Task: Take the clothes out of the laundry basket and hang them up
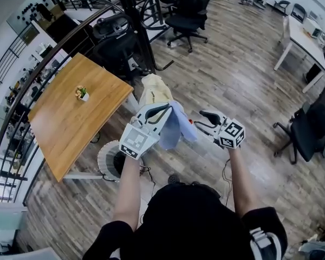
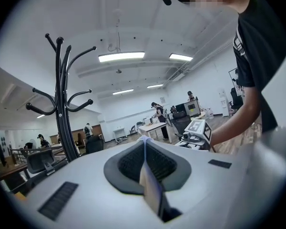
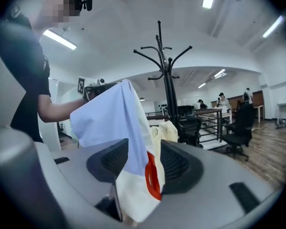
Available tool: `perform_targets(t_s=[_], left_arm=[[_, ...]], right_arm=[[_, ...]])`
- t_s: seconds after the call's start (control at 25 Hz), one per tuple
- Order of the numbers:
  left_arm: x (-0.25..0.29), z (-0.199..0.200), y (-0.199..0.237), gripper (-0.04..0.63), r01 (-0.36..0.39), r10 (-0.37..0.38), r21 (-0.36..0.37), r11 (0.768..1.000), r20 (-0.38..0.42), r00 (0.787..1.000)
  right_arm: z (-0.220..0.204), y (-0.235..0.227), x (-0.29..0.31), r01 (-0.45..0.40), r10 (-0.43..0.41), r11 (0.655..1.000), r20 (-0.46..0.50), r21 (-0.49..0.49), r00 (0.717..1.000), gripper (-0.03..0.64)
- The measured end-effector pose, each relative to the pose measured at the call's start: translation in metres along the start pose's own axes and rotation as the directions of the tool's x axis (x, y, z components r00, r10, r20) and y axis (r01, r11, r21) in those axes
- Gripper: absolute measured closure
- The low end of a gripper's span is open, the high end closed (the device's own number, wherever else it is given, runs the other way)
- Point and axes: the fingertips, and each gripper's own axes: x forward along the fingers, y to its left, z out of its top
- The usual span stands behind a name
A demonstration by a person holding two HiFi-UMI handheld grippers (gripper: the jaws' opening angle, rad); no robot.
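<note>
White laundry basket (image 1: pixel 104 157) dark inside; left tool (image 1: pixel 164 111) grips blue garment (image 1: pixel 176 127)

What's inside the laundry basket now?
Only a dark opening shows in the white laundry basket. The left tool, gripping a blue garment, and forearm cover its right side, so any remaining clothes can't be seen.

Head view: camera on the person's head, facing steeply down past the left gripper (image 1: pixel 158 111) and right gripper (image 1: pixel 205 119) to the floor.

Left and right gripper views: each camera sits close behind its own jaws and faces roughly level across the room.

Shared: coat stand (image 3: pixel 166 80) appears in all three views. Both gripper views see the garment (image 3: pixel 126 128) and the opposite gripper.
</note>
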Motion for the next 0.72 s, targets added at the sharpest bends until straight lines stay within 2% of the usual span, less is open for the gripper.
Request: perform_targets(t_s=[0.08, 0.2, 0.36, 0.4, 0.48, 0.72], left_arm=[[-0.001, 0.005, 0.004, 0.568, 0.026, -0.026, 0.015, 1.0, 0.004, 1.0], [-0.001, 0.011, 0.01, 0.568, 0.053, -0.053, 0.027, 0.998, 0.016, 0.998], [0.0, 0.022, 0.014, 0.568, 0.074, -0.075, 0.023, 0.997, 0.044, 0.996], [0.001, 0.023, 0.014, 0.568, 0.077, -0.078, 0.026, 0.997, 0.044, 0.996], [0.005, 0.024, 0.016, 0.568, 0.075, -0.076, 0.03, 0.997, 0.039, 0.996], [0.011, 0.029, 0.05, 0.568, -0.029, 0.028, 0.028, 0.999, 0.035, 0.999]], right_arm=[[0.022, 0.01, 0.018, -0.061, 0.06, 0.998, 0.068, 0.019, 0.996, 0.386], [0.05, 0.029, 0.041, -0.184, 0.171, 0.98, 0.154, 0.07, 0.973, 0.368], [0.055, 0.047, 0.067, -0.285, 0.271, 0.955, 0.146, 0.084, 0.951, 0.374], [0.055, 0.048, 0.07, -0.297, 0.282, 0.951, 0.148, 0.085, 0.948, 0.419], [0.056, 0.043, 0.071, -0.298, 0.286, 0.952, 0.147, 0.071, 0.947, 0.552], [0.081, 0.002, 0.069, -0.21, 0.217, 0.975, 0.096, -0.077, 0.971, 0.574]])
